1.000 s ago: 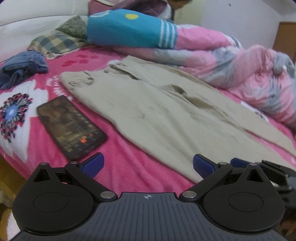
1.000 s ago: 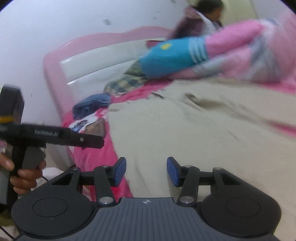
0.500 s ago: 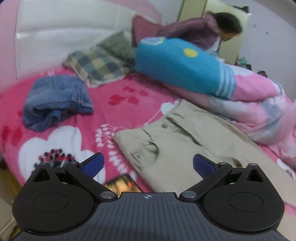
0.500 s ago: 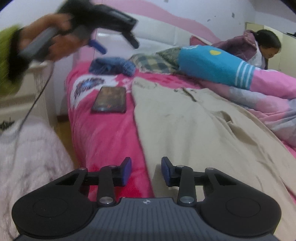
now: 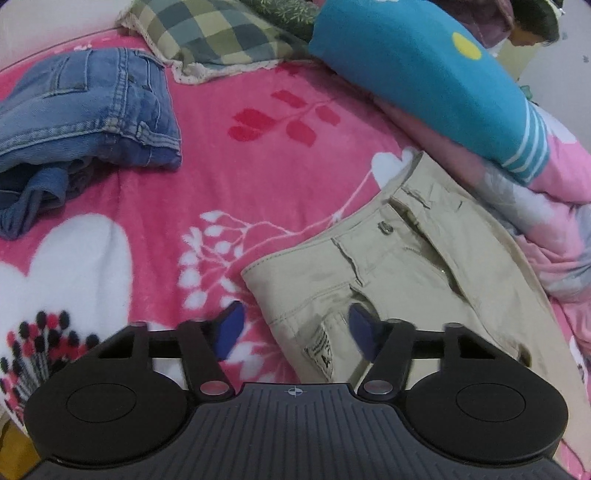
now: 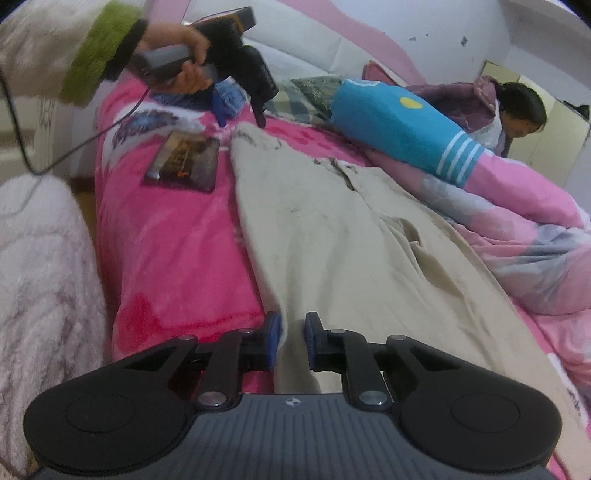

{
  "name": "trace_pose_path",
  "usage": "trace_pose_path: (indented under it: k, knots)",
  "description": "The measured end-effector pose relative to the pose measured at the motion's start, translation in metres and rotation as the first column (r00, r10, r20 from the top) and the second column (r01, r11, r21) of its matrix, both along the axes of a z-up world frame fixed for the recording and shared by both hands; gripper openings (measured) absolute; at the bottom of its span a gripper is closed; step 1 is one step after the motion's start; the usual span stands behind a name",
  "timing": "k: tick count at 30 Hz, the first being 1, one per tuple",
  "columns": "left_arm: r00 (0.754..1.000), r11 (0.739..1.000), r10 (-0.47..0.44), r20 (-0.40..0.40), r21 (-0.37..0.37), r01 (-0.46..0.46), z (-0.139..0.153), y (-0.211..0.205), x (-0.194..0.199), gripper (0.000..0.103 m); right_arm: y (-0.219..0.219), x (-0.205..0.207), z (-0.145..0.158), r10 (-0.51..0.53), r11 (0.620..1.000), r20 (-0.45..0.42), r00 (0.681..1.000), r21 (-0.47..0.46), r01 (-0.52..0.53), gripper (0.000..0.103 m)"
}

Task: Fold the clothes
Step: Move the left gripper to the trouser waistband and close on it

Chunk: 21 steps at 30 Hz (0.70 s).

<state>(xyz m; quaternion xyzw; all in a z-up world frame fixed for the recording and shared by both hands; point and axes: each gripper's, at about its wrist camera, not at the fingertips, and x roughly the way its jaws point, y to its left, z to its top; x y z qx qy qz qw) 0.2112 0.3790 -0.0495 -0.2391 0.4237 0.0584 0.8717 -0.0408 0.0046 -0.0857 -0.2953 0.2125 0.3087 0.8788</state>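
Beige trousers lie flat on the pink bed. Right gripper: jaws have just been closing, now narrow, pinching the trousers' near side edge. Left gripper: jaws have just been closing, half open, straddling the waistband corner without pressing. Bare blanket lies left of the waistband. Beyond: phone, folded jeans, duvet.

Bed cover: bright pink fleece, white hearts and flower print.
Headboard: white padded panel edged in pink, top of right wrist frame.
Wall: pale, with a few dark chips, upper right.
Far right: yellowish panels, perhaps wardrobe doors.
Floor: wood-toned strip, left.
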Motion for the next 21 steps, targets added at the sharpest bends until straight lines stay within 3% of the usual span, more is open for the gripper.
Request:
trace_pose_path:
  k: [1, 3, 4, 5, 9, 13, 18, 21]
  knots:
    - [1.0, 1.0, 0.001, -0.006, -0.006, -0.001, -0.002, 0.001, 0.002, 0.053, 0.0, -0.001, 0.0, -0.003, 1.0, 0.005, 1.0, -0.005, 0.003, 0.016]
    - [1.0, 1.0, 0.002, -0.012, -0.012, -0.002, -0.005, 0.0, 0.006, 0.039, 0.0, -0.002, 0.0, -0.014, 1.0, 0.017, 1.0, -0.006, 0.014, 0.015]
    - [1.0, 1.0, 0.003, -0.013, -0.011, -0.003, -0.006, 0.0, 0.008, 0.037, -0.001, -0.002, 0.001, -0.025, 1.0, 0.024, 0.999, 0.001, 0.025, 0.007]
    - [1.0, 1.0, 0.007, -0.011, -0.001, -0.007, -0.006, -0.001, 0.009, 0.027, -0.003, -0.001, 0.002, -0.041, 0.999, 0.031, 0.999, 0.01, 0.041, 0.004]
    - [1.0, 1.0, 0.015, 0.003, 0.016, -0.015, -0.002, -0.002, 0.01, 0.011, -0.013, 0.003, 0.011, -0.099, 0.994, 0.059, 0.993, 0.047, 0.097, 0.0]
    - [0.999, 0.999, 0.005, 0.038, 0.036, -0.006, 0.011, -0.006, 0.008, 0.01, -0.025, 0.011, 0.024, -0.176, 0.983, 0.121, 0.977, 0.068, 0.168, 0.0]
    - [0.999, 0.999, 0.002, 0.053, 0.037, -0.004, 0.019, -0.009, 0.009, 0.01, -0.05, 0.027, 0.045, -0.256, 0.958, 0.11, 0.96, 0.159, 0.237, 0.0]
    - [0.999, 0.999, 0.006, 0.05, 0.034, -0.008, 0.02, -0.01, 0.01, 0.01, -0.056, 0.019, 0.051, -0.178, 0.956, 0.023, 0.984, 0.243, 0.167, 0.001]
